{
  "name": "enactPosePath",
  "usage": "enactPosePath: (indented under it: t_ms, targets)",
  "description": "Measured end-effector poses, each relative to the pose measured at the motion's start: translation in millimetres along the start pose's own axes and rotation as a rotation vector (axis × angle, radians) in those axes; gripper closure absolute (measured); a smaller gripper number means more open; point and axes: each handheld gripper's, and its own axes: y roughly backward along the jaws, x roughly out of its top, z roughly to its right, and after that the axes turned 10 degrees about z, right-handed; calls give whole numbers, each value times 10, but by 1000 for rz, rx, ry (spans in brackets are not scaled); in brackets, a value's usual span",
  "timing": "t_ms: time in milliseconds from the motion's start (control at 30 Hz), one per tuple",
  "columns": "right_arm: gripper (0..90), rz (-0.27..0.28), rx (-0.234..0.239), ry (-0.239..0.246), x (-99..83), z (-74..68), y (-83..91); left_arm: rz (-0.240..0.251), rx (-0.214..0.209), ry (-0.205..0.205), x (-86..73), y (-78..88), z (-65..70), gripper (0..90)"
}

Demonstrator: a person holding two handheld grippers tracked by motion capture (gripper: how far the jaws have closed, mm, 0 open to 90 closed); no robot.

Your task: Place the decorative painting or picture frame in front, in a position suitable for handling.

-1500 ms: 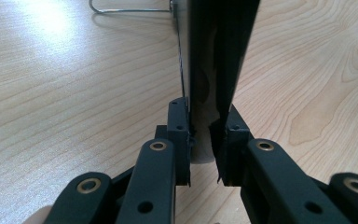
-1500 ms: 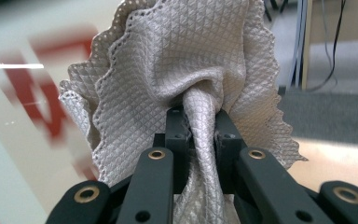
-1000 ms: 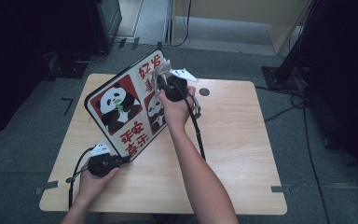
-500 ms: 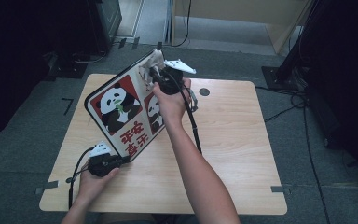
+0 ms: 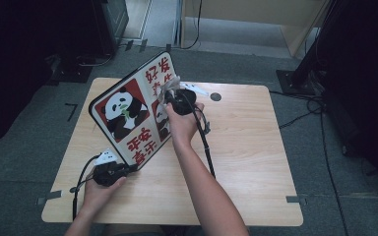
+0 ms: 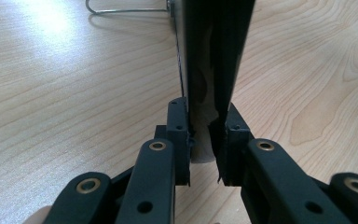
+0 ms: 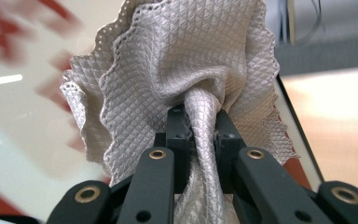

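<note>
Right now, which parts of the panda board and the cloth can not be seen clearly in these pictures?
- Panda board: in the high view, the cloth and right hand-held gripper cover part of its right side, including a second panda.
- Board's back: faces away from the high view.
- Board's print: blurred in the right gripper view.
- Cloth's lower end: hidden between the jaws there.

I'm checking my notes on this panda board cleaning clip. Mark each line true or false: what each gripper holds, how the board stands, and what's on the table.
1. The left gripper clamps the panda board at its lower edge. True.
2. The right gripper holds a sponge. False: it is shut on a grey cloth.
3. The board lies flat on the table. False: it stands tilted on its edge.
4. The cloth is against the board's printed face. True.
5. The board shows cats. False: pandas and red characters.
</note>
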Motion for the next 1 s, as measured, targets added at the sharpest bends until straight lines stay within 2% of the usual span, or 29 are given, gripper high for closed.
enactPosePath:
  t_ms: [67,167,233,300,400,467,567,633,667,800,900,1000]
  targets:
    - [801,-6,-27,-21,-14,26,-1,0,2,-2,0,0,2,792]
    - [771,27,-18,-51,59,-32,18,0,2,-2,0,-1,0,792]
    - [791,53,21,-63,169,-165,44,0,1,-1,0,-1,0,792]
    - [798,34,53,-49,278,-309,62,0,-1,1,0,-1,-2,791]
    - [819,64,106,-53,417,-486,104,-2,0,-3,1,1,-2,791]
    - [823,104,164,-47,486,-559,116,-3,2,-7,1,1,0,791]
    - [822,159,178,-24,527,-621,146,-1,4,-9,0,0,2,791]
    - [822,160,160,10,491,-619,145,-1,4,-5,0,0,2,791]
    - [822,152,154,7,452,-599,140,-1,3,-5,0,0,2,791]
    - [823,104,90,-47,250,-434,120,0,3,-2,-1,0,3,791]
    - [825,58,33,-96,63,-250,92,0,2,-2,-1,-1,3,791]
    - [826,34,10,-150,0,-153,71,0,4,-3,0,-1,4,791]
